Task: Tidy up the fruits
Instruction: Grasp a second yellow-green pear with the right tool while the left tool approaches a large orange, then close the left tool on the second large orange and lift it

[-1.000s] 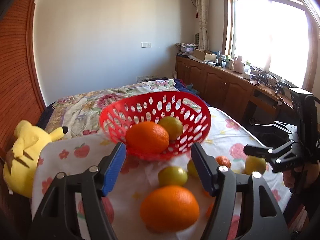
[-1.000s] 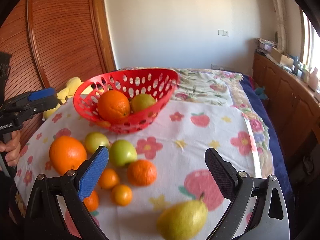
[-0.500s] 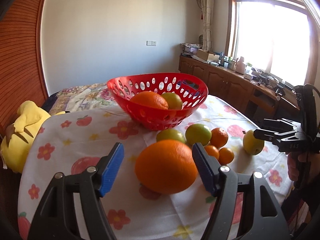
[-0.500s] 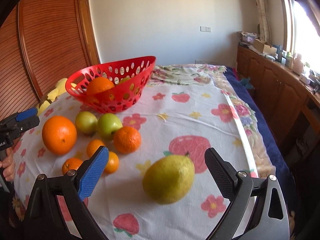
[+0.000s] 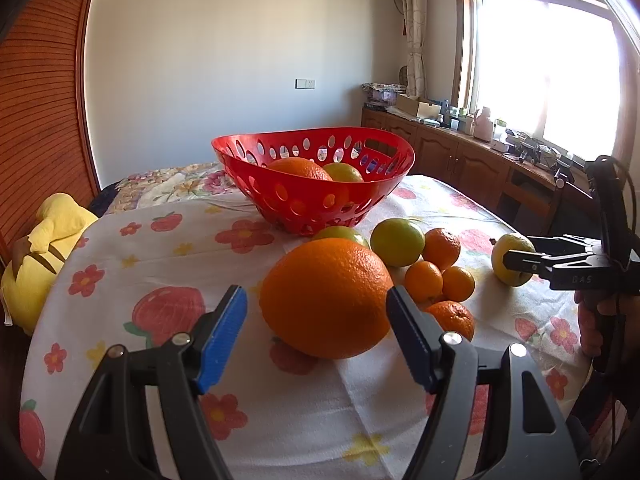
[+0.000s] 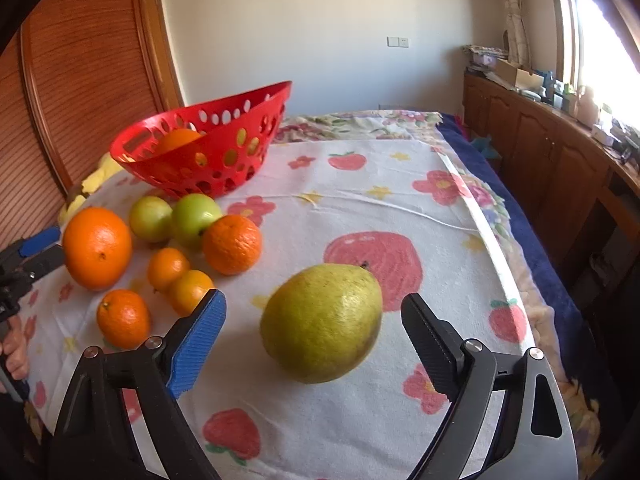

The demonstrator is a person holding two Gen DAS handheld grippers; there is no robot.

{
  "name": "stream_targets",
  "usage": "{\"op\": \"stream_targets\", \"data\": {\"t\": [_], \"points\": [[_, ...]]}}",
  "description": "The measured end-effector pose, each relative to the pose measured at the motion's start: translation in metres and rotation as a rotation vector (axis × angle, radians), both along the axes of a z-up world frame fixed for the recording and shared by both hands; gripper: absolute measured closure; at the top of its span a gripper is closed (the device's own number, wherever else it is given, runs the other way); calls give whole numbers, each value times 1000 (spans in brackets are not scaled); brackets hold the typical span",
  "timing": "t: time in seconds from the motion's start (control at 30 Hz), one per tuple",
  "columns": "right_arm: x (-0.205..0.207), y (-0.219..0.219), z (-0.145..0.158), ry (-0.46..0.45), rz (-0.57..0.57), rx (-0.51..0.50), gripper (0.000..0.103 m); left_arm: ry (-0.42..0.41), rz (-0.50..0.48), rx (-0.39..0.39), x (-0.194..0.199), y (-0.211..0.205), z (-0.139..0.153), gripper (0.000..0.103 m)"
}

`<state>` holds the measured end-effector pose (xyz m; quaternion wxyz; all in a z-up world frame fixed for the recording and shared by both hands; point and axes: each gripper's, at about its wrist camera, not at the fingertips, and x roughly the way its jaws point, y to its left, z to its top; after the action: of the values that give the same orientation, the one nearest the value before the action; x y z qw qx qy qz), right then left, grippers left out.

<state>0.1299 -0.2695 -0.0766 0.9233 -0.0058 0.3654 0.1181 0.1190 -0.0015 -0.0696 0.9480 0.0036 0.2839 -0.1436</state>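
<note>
Red plastic basket (image 5: 316, 196), oval and full of punched holes, at 12 o'clock on a fruit-print cloth (image 6: 360, 184). Inside: one orange and one greenish fruit, both half hidden by the rim.

Outside, counted: one big pebbly orange (image 5: 326, 298), two smooth green apples (image 6: 172, 218), four small glossy tangerines (image 6: 176, 272), one speckled yellow-green pear (image 6: 322, 332).

Left gripper (image 5: 316, 328) released, jaws just been widening, big orange between them, right pad maybe brushing it, hard to call. Right gripper (image 6: 314, 336) released too, jaws just been narrowing round the pear, clear gaps both sides.

Yellow plush (image 5: 44, 248) at 9 o'clock, cut off.
</note>
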Motion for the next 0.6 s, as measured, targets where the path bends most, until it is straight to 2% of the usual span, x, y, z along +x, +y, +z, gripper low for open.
{"op": "stream_targets", "data": {"t": [0.27,0.37,0.4,0.43,0.6], "points": [[10,-4,-8,59,-34,-6,13,1,-1,5,0,-1,-1,31],[12,-3,-10,73,-31,-15,20,1,-1,6,-1,-1,-2,31],[12,-2,-11,76,-29,-21,29,1,0,8,-1,-2,-2,31],[12,-1,-12,79,-27,-25,34,1,-1,8,-1,-2,-2,31],[9,9,-12,70,-11,-65,36,3,-6,12,0,-1,-2,30]]}}
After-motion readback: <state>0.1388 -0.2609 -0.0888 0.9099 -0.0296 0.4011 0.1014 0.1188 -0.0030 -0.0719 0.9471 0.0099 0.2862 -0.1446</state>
